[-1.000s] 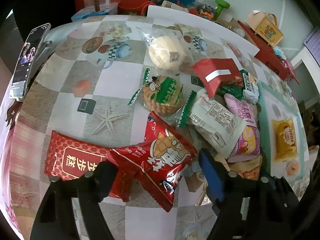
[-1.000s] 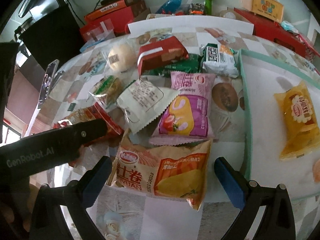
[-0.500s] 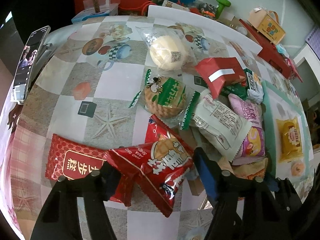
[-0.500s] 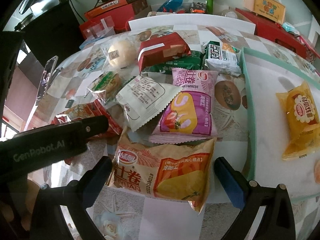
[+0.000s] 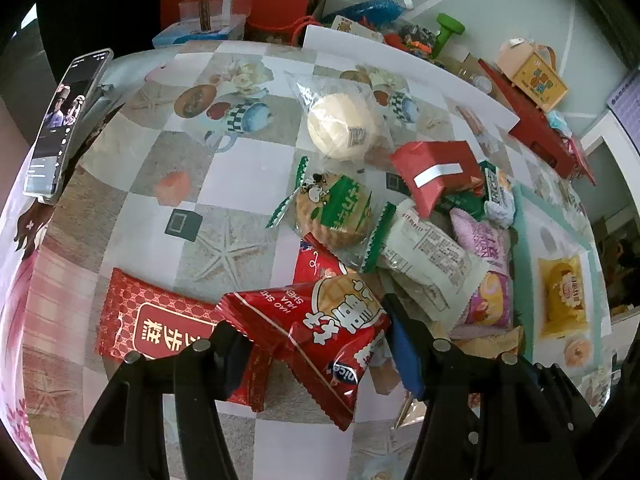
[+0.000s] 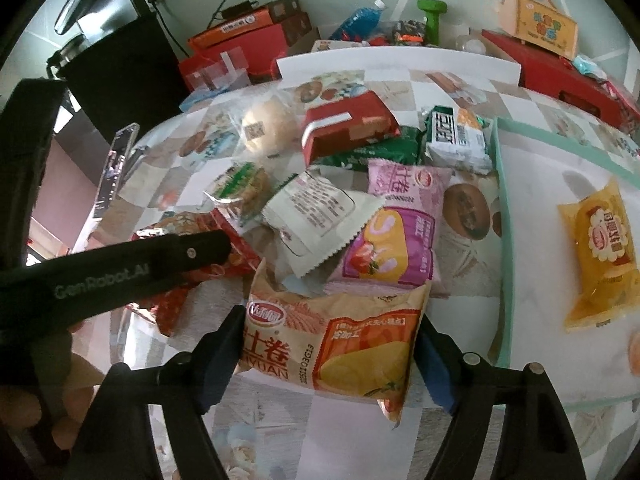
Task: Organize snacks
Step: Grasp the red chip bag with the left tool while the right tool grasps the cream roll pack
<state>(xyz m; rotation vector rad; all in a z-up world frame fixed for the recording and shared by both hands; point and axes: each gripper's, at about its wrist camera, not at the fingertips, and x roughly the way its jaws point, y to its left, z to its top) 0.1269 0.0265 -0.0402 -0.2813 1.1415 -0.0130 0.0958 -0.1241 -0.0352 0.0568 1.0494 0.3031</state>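
Left gripper (image 5: 316, 344): held low over the table (image 5: 240, 168), pointing forward into the snack pile. Its 2 fingers are closed against both sides of the red wafer packet (image 5: 316, 328), which sits raised between them, 1 corner hanging toward the camera. A flat red packet with a gold label (image 5: 156, 324) lies on the table just left of the red wafer packet, partly under the left finger.

Right gripper (image 6: 328, 348): likewise low and level, aimed across the table. Its 2 fingers (image 6: 220, 352) press the left and right edges of the orange roll-cake packet (image 6: 332, 344), which is gripped between them. The left gripper's black body crosses the right wrist view to the left of the orange roll-cake packet.

Beyond the orange roll-cake packet lie a pink strawberry roll packet (image 6: 396, 236) and a white packet with printed text (image 6: 316, 220), overlapping. Farther back sit a red box with a white stripe (image 6: 348, 128) and a wrapped round bun (image 6: 268, 128). To the right of the orange roll-cake packet, a green-rimmed tray (image 6: 502, 240) holds 1 yellow packet (image 6: 600, 256).
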